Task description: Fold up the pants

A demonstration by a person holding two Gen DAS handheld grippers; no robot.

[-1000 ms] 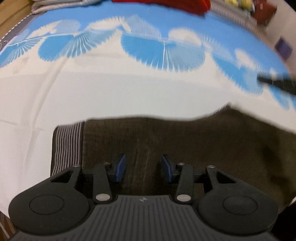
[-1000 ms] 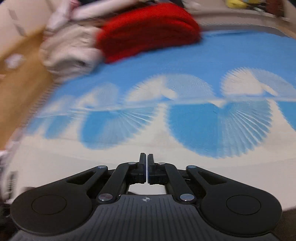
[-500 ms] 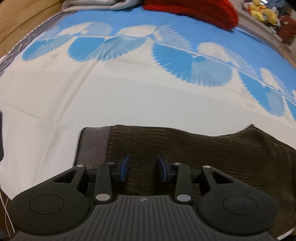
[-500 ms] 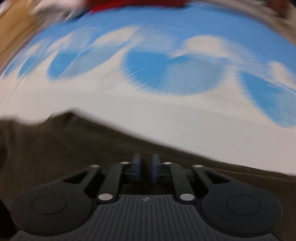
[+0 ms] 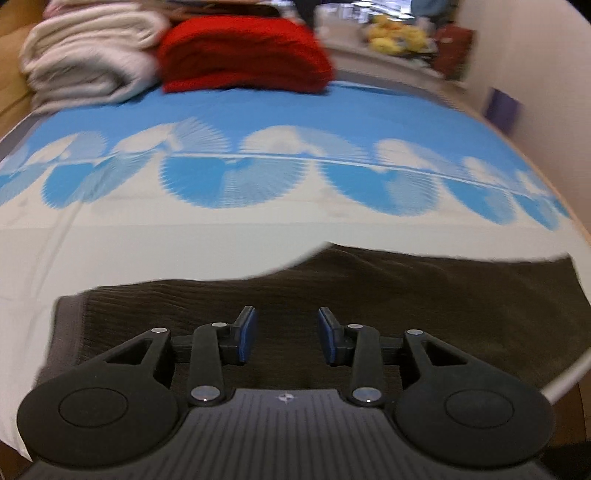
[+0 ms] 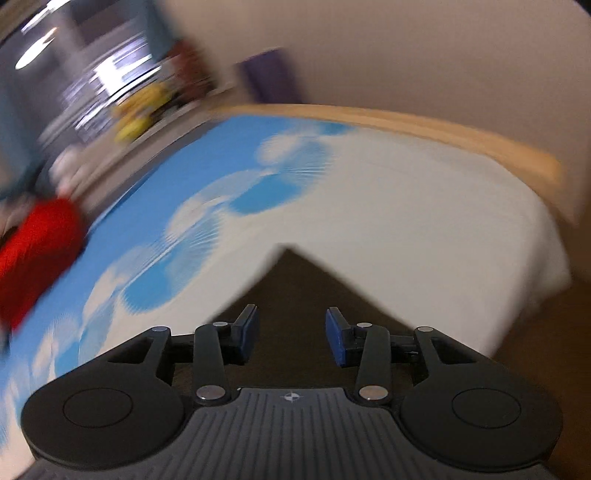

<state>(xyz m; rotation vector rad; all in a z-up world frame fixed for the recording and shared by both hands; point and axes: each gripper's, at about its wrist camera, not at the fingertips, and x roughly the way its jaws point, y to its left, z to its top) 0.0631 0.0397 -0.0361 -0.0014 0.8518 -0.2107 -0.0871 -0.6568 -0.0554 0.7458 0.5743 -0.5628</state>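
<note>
Dark brown ribbed pants [image 5: 406,295] lie flat on a bed with a white and blue fan-patterned sheet [image 5: 184,240]. Their grey striped waistband [image 5: 68,321] is at the left in the left wrist view. My left gripper [image 5: 287,334] is open and empty just above the pants near the waistband. In the blurred right wrist view a pointed corner of the pants [image 6: 295,280] lies ahead of my right gripper [image 6: 291,336], which is open and empty above it.
A folded red blanket [image 5: 243,55] and a cream blanket [image 5: 88,62] lie at the far end of the bed. A wooden bed edge [image 6: 443,136] and a beige wall [image 6: 406,55] bound the right side. Yellow soft toys [image 5: 395,35] sit beyond.
My right gripper went from shut to open and swung right over the pants' end. My left gripper opened wider and tilted up, so the far blankets came into view.
</note>
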